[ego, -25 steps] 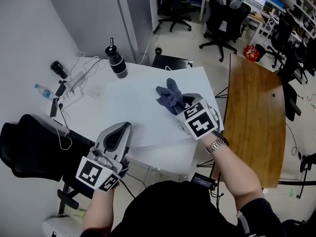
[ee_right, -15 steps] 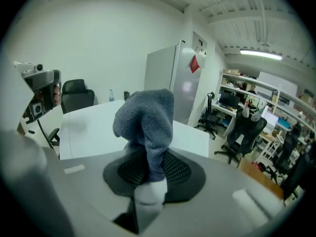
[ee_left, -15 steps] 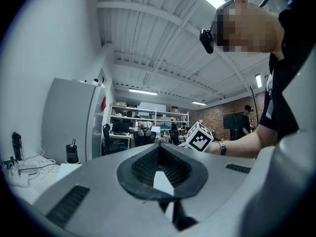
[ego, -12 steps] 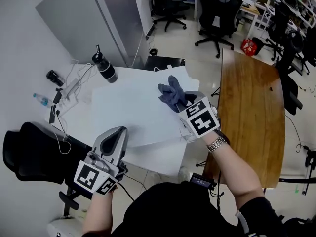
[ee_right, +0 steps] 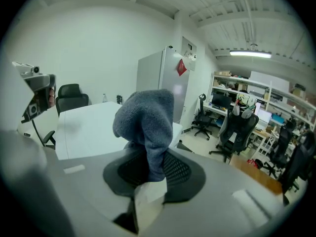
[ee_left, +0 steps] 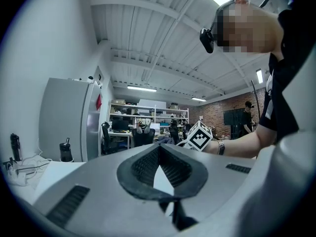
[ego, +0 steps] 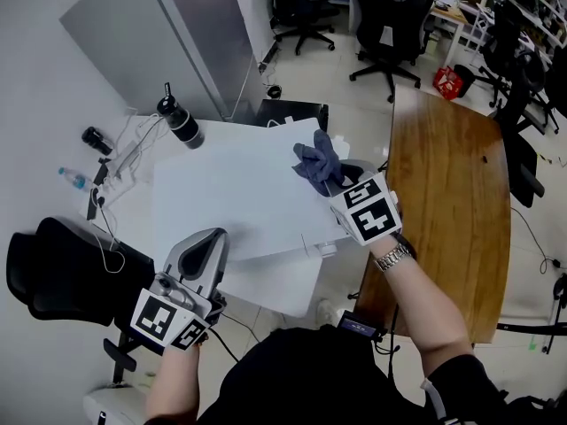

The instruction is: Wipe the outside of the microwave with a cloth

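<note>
Cloth (ee_right: 144, 120) pinched in right claw (ee_right: 149, 176) — bunched above its jaws.

A white counter (ego: 221, 193) carries a black bottle (ego: 180, 120) at its far left corner. Near the bottle lie tangled cables (ego: 133, 153) and a small water bottle (ego: 75, 178). A black chair (ego: 62, 268) stands at the counter's left, a wooden table (ego: 447, 211) at its right, and a grey cabinet (ego: 151, 38) beyond. Office chairs (ego: 394, 25) stand further back.
</note>
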{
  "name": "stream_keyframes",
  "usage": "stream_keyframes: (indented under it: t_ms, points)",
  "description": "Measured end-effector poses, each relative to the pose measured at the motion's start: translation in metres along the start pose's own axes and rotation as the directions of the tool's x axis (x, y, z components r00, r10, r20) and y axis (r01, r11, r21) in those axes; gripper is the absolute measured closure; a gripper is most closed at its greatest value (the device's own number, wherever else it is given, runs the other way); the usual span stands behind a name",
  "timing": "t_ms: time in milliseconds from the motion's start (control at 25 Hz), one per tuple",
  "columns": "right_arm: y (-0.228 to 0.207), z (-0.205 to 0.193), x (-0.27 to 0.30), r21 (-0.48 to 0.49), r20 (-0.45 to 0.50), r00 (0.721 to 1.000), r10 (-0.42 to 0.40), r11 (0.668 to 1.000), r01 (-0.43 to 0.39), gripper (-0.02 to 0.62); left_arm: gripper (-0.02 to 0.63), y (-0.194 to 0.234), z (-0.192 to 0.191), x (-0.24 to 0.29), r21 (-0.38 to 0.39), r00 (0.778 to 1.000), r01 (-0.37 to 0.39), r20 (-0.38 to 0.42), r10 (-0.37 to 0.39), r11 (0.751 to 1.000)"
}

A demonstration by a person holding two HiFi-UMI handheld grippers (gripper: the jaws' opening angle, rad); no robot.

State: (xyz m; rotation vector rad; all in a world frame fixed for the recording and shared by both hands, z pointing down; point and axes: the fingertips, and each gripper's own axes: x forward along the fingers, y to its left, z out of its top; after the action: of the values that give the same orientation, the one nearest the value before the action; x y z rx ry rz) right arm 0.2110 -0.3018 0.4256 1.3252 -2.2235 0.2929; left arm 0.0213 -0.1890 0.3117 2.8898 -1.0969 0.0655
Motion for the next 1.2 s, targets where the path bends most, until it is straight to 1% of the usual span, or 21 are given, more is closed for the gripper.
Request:
stream_keyframes:
  t_ms: [520,640,920,1200]
  points:
    - [-0.033,-0.021,-0.008,0.061,0.054,0.998,-0.021,0.998,0.018,0.512,0.601,-0.022,-0.001,0.012,0.019,0.999,-0.034,-0.02,0.035,0.999]
    - [-0.042,-0.035,-0.006,0.081,0.045,0.999,-0.025,0.997,0.021,0.512,0.601,-0.027,-0.003,0.016,0.021,0.999,-0.038,-0.028,0.039,0.999]
    - [-0.041,-0.069,0.014,0.112,0.034,0.999,0.013,0.994,-0.017,0.514,0.601,-0.036,-0.011,0.023,0.018,0.998,-0.045,-0.049,0.046,0.999]
    - [-0.039,-0.101,0.034,0.117,0.011,0.999,0.031,0.993,-0.032,0.514,0.601,-0.039,-0.013,0.023,0.022,0.996,-0.061,-0.062,0.062,0.998]
